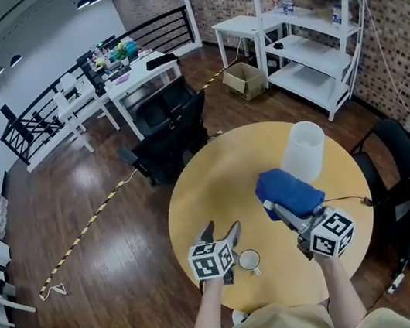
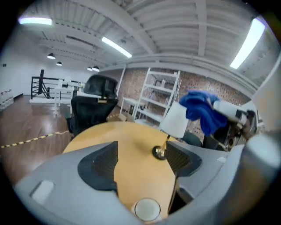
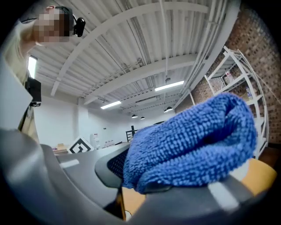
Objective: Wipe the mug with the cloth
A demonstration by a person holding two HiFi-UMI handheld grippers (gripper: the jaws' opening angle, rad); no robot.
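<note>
A small white mug (image 1: 249, 260) stands upright on the round yellow table (image 1: 211, 197), near its front edge. My left gripper (image 1: 223, 231) hovers just left of and above it, jaws open, nothing between them. In the left gripper view the mug (image 2: 147, 209) shows low at the bottom edge, below the open left gripper (image 2: 140, 160). My right gripper (image 1: 277, 208) is raised over the table to the right of the mug, shut on a bunched blue cloth (image 1: 288, 188). That cloth (image 3: 193, 145) fills the right gripper view between the jaws of the right gripper (image 3: 151, 176).
A lamp with a white shade (image 1: 303, 151) and brass base (image 2: 160, 152) stands on the table's far right. Black office chairs (image 1: 169, 138) sit behind the table, another chair (image 1: 392, 157) at the right. White shelving (image 1: 315, 30) and a cardboard box (image 1: 245, 79) stand farther back.
</note>
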